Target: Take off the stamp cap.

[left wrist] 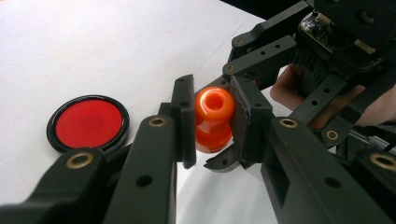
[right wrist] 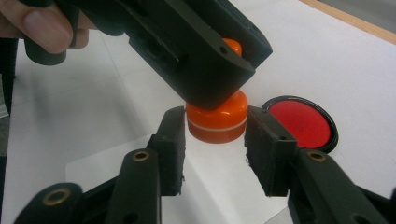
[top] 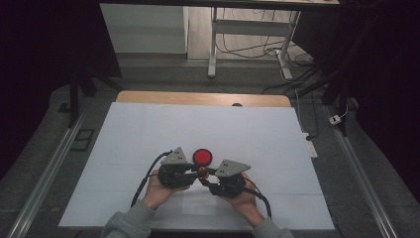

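One orange bottle-like piece (left wrist: 213,119), one red disc (left wrist: 88,122), and apparently nothing else loose.

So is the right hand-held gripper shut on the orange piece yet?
Not yet: right hand-held gripper brackets the orange piece, with gaps visible beside both pads.

A lab-like workroom: a white-covered table (top: 148,129), metal floor rails (top: 44,178), loose cables (top: 257,49) and a power strip (top: 311,147).

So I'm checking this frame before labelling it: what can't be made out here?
- High view: orange piece too small, hidden between the grippers.
- Right gripper view: its top covered by the left gripper; whether the right gripper touches it is unclear.
- Left gripper view: its underside hidden.
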Motion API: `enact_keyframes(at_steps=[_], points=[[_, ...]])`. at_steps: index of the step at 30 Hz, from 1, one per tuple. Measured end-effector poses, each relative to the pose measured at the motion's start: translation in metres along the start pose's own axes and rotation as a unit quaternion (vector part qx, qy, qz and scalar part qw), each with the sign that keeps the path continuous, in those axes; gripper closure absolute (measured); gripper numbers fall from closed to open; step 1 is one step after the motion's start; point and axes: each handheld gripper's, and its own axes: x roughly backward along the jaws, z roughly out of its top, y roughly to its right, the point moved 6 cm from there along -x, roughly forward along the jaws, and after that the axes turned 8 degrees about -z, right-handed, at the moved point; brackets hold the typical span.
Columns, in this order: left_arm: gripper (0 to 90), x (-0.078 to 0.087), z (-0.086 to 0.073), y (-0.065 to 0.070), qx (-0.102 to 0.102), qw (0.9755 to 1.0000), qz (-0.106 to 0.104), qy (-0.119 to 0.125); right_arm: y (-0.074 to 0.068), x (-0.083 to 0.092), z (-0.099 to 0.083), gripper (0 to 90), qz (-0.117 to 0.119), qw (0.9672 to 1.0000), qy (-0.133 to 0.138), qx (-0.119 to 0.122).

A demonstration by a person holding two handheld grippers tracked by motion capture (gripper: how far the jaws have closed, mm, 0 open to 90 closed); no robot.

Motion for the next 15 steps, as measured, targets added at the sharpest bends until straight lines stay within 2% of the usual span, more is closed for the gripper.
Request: enact_keyframes(at_steps=[3,15], points=[[72.4,-0.0002,0.0,0.0,-0.001,1.0,0.001,0.0,-0.0002,0.0,-0.0002,62.9,0.003,1.0,-0.001,-0.001],[72.5,0.0,-0.0002,-0.0008,-0.003,1.0,0.001,0.0,-0.0003,-0.0004,-0.0003,64.2,0.0,1.0,-0.001,-0.003]])
